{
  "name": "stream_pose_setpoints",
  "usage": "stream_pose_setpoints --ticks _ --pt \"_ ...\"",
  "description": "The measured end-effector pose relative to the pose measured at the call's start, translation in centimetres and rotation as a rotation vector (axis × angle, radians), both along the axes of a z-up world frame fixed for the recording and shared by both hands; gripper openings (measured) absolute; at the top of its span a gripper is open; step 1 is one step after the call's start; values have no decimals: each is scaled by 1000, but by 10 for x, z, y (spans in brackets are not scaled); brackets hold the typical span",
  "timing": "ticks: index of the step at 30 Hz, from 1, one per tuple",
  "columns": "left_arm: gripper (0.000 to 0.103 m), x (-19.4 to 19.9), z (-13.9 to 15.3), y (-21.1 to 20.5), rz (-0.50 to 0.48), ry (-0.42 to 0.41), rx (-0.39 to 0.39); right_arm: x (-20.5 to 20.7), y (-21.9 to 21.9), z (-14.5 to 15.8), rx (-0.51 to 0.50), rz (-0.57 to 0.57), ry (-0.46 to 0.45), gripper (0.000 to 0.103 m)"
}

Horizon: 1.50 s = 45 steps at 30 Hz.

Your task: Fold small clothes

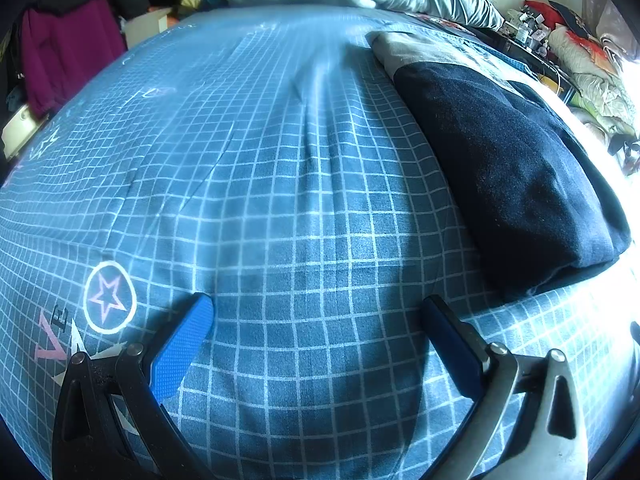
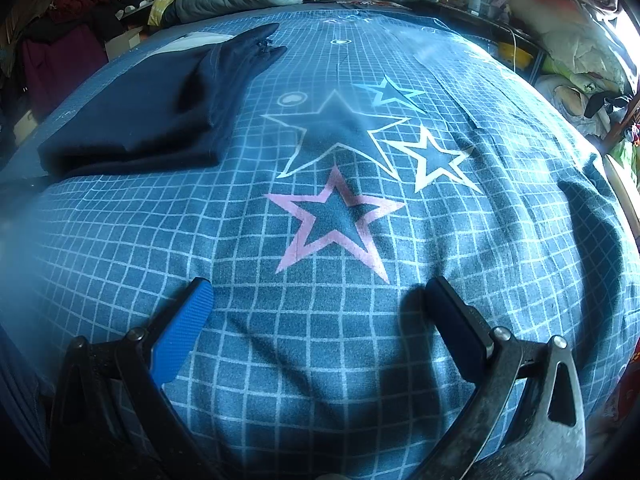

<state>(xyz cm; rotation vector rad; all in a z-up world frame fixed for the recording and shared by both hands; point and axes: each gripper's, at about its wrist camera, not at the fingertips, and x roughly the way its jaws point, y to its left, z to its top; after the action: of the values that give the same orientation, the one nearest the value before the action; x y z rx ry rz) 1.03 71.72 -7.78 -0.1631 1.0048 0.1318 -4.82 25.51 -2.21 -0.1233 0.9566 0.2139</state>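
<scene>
Your left tongs and right tongs both stand wide apart, holding nothing, low over the grid-print bed sheet. The folded navy garment lies flat on the bed, ahead-right of your left tongs, ahead-left of your right.

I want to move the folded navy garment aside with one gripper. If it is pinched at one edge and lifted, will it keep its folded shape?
Probably not. The folded navy garment looks like soft knit lying in loose layers, so a one-edge pinch would likely let it droop and unfold. It seems light. Pushed across the gridded bedsheet, it would probably bunch rather than slide.
</scene>
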Motion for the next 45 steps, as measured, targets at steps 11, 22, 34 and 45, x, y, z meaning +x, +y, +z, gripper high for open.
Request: stream_pose_setpoints --ticks 11,22,34,45 --pt "103 0 -1 1 0 0 2 0 0 0 0 0 -1 103" --pt "103 0 0 1 0 -1 -1 0 0 0 -1 -1 0 103" --pt "103 0 0 2 1 -4 -8 0 0 0 -1 -3 -1 103" --pt "103 1 0 0 0 -4 -8 0 1 0 1 -6 -1 103"
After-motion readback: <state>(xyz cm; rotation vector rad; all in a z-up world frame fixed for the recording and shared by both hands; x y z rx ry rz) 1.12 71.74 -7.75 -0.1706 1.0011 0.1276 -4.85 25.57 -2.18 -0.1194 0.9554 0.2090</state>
